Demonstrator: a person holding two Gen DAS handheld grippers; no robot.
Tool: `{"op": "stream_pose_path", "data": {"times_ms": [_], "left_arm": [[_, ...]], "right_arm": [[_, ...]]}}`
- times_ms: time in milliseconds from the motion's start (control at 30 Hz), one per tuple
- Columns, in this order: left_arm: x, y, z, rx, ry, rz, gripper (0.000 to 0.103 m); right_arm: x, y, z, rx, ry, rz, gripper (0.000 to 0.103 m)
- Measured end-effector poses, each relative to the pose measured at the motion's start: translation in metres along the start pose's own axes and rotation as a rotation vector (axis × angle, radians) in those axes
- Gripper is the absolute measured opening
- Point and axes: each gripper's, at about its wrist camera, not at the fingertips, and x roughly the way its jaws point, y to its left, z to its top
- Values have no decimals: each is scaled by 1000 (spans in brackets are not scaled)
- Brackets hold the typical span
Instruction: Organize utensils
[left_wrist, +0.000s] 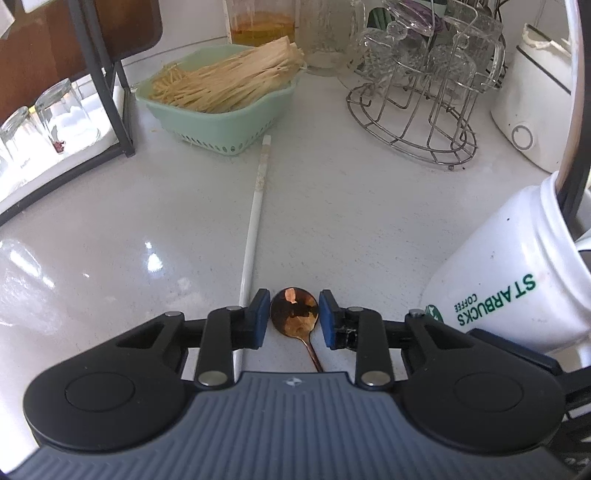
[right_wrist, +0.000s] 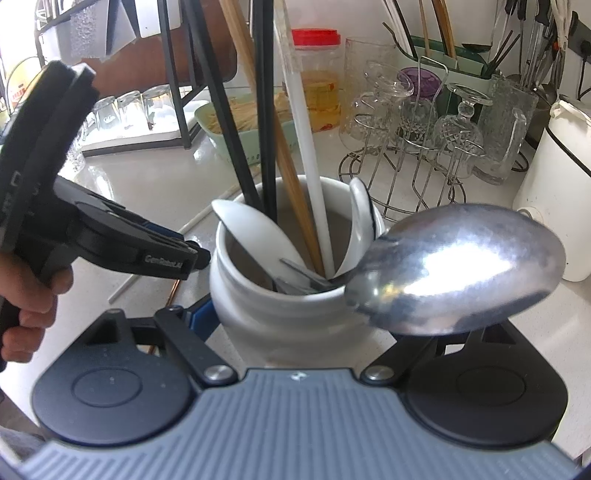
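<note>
My left gripper (left_wrist: 293, 315) is open, low over the white counter, with its blue pads on either side of the bowl of a small copper spoon (left_wrist: 294, 314). A white chopstick (left_wrist: 255, 218) lies just left of it. The white Starbucks mug (left_wrist: 509, 273) stands to the right. In the right wrist view my right gripper (right_wrist: 291, 317) is around the mug (right_wrist: 280, 299), which holds black, wooden and white chopsticks, white spoons and forks. A big steel ladle bowl (right_wrist: 458, 269) hides the right finger. The left gripper (right_wrist: 177, 254) shows at the mug's left.
A green basket of sticks (left_wrist: 221, 99) stands at the back. A wire rack of glasses (left_wrist: 421, 92) is back right, a white appliance (left_wrist: 532, 103) far right. A black shelf with upturned glasses (left_wrist: 48, 122) is at left.
</note>
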Motion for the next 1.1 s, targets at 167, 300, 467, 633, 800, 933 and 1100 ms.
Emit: {"op": "stream_pose_path", "data": {"times_ms": [167, 300, 467, 633, 800, 933, 1100], "left_arm": [[-24, 5, 0, -8, -38, -16, 33], [-50, 10, 0, -18, -79, -48, 33], [-84, 8, -4, 2, -130, -75, 33], [-112, 7, -11, 17, -164, -96, 33], [-131, 8, -15, 15, -182, -108, 33], [-143, 9, -17, 17, -187, -110, 33], [-155, 12, -15, 7, -183, -117, 33]], "right_arm": [[0, 1, 1, 1, 4, -8, 91], [1, 2, 1, 3, 6, -21, 91], [1, 4, 1, 8, 4, -33, 91], [1, 8, 1, 13, -1, -38, 91], [2, 11, 1, 10, -2, -35, 91], [2, 15, 0, 12, -6, -37, 91], [3, 16, 1, 17, -7, -39, 91]]}}
